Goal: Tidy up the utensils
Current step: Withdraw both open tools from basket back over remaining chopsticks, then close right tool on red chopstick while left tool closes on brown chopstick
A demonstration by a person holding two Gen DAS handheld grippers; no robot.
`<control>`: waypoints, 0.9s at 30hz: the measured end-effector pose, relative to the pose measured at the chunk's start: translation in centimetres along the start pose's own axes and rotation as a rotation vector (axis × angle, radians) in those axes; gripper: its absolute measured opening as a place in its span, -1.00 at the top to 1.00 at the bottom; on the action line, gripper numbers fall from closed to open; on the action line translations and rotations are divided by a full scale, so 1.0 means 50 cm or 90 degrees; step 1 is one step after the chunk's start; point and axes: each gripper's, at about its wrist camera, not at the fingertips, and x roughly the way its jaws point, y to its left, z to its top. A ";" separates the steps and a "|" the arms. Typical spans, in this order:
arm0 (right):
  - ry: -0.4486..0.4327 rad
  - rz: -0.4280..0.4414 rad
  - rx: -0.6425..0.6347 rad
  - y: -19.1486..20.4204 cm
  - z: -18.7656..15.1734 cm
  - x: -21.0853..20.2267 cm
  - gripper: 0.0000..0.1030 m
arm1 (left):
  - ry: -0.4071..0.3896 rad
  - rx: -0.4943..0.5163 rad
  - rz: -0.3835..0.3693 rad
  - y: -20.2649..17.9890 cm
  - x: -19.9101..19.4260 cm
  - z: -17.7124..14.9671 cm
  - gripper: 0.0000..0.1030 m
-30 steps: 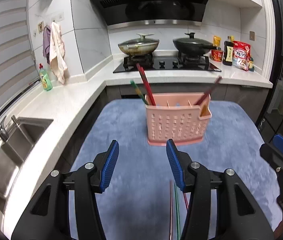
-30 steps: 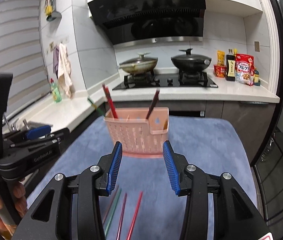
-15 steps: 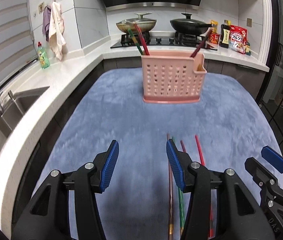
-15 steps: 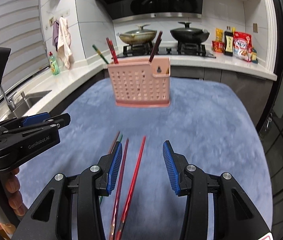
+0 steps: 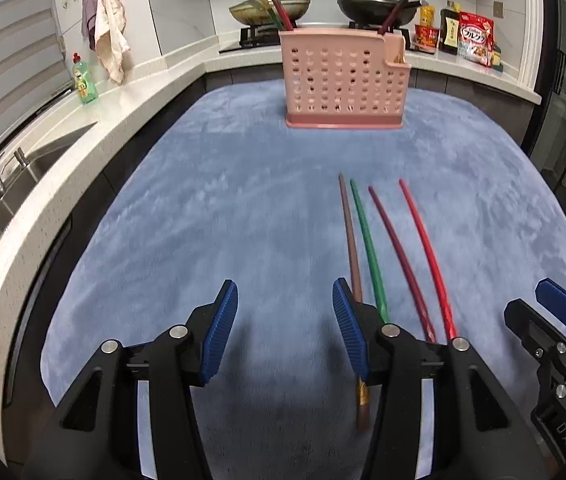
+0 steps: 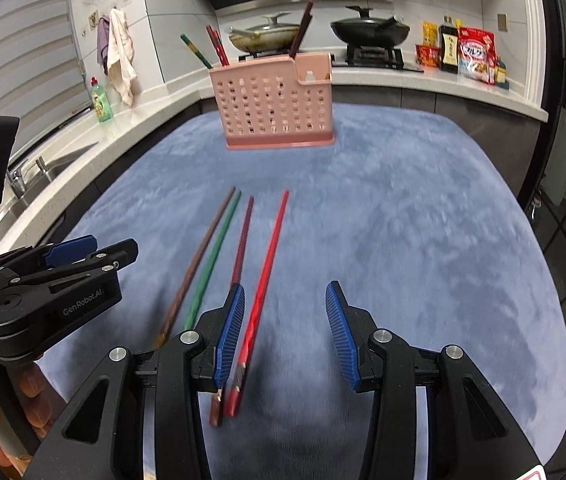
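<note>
Chopsticks, four thin coloured sticks (image 5: 387, 248), lie on the blue bench (image 5: 243, 208).
Left gripper (image 5: 285, 332) and right gripper (image 6: 283, 330) fingers released, empty; pink perforated plastic holder (image 5: 343, 80) far.

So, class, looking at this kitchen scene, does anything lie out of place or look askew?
Yes. Four chopsticks lie loose on the blue mat: brown, green, maroon and red. Their likely partners stand tilted in the pink holder. Both grippers, left and right, are open and empty.
</note>
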 end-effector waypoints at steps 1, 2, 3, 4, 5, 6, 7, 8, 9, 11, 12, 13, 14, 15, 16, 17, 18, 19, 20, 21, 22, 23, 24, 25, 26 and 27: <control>0.003 0.000 0.002 -0.001 -0.005 0.001 0.19 | 0.006 -0.001 0.000 0.000 0.003 -0.007 0.08; 0.006 0.001 0.005 -0.001 -0.011 0.002 0.19 | 0.009 -0.001 -0.003 0.000 0.005 -0.012 0.08; 0.010 0.001 0.008 -0.001 -0.019 0.004 0.19 | 0.013 0.000 -0.005 -0.001 0.007 -0.021 0.08; 0.014 0.002 0.010 -0.001 -0.025 0.006 0.19 | 0.015 0.002 -0.004 -0.001 0.008 -0.025 0.08; 0.020 0.002 0.011 0.000 -0.033 0.009 0.19 | 0.017 0.004 -0.003 -0.002 0.010 -0.032 0.08; 0.025 0.002 0.011 0.001 -0.039 0.012 0.19 | 0.021 0.005 -0.004 -0.003 0.013 -0.038 0.08; 0.028 0.002 0.011 0.003 -0.044 0.014 0.19 | 0.024 0.006 -0.004 -0.004 0.015 -0.042 0.08; 0.034 0.004 0.013 0.004 -0.051 0.018 0.19 | 0.028 0.006 -0.005 -0.005 0.018 -0.047 0.08; 0.038 0.006 0.014 0.005 -0.056 0.020 0.19 | 0.031 0.004 -0.005 -0.005 0.020 -0.052 0.08; 0.042 0.007 0.016 0.008 -0.063 0.023 0.19 | 0.037 0.001 -0.010 -0.005 0.022 -0.056 0.08; 0.043 0.009 0.018 0.010 -0.066 0.023 0.19 | 0.038 0.000 -0.012 -0.006 0.023 -0.058 0.08; 0.044 0.011 0.018 0.012 -0.068 0.023 0.18 | 0.038 -0.001 -0.013 -0.006 0.022 -0.060 0.08; 0.043 0.013 0.019 0.013 -0.070 0.023 0.18 | 0.038 -0.002 -0.016 -0.006 0.021 -0.062 0.08; 0.042 0.013 0.017 0.016 -0.071 0.022 0.18 | 0.038 -0.003 -0.018 -0.005 0.020 -0.063 0.08; 0.043 0.013 0.015 0.019 -0.072 0.023 0.19 | 0.038 -0.005 -0.022 -0.006 0.018 -0.066 0.08; 0.043 0.013 0.014 0.020 -0.072 0.024 0.19 | 0.039 -0.005 -0.025 -0.007 0.018 -0.068 0.08; 0.045 0.013 0.013 0.022 -0.073 0.027 0.23 | 0.040 -0.004 -0.025 -0.008 0.018 -0.069 0.08; 0.047 0.014 0.012 0.024 -0.074 0.031 0.25 | 0.041 -0.003 -0.027 -0.010 0.018 -0.071 0.08; 0.048 0.014 0.012 0.024 -0.076 0.033 0.26 | 0.042 -0.003 -0.028 -0.011 0.018 -0.073 0.08; 0.050 0.014 0.011 0.026 -0.077 0.036 0.31 | 0.044 -0.002 -0.029 -0.013 0.018 -0.075 0.08; 0.054 0.016 0.010 0.028 -0.079 0.039 0.40 | 0.045 0.000 -0.031 -0.015 0.019 -0.077 0.08; 0.056 0.016 0.010 0.029 -0.080 0.041 0.43 | 0.046 0.002 -0.031 -0.017 0.020 -0.079 0.08; 0.058 0.015 0.008 0.031 -0.082 0.044 0.45 | 0.046 0.003 -0.031 -0.019 0.020 -0.080 0.08; 0.058 0.016 0.008 0.032 -0.084 0.045 0.45 | 0.047 0.003 -0.031 -0.019 0.021 -0.081 0.08; 0.058 0.017 0.006 0.033 -0.085 0.045 0.47 | 0.049 0.004 -0.032 -0.021 0.023 -0.082 0.08; 0.059 0.016 0.004 0.035 -0.086 0.047 0.49 | 0.050 0.004 -0.032 -0.022 0.024 -0.083 0.08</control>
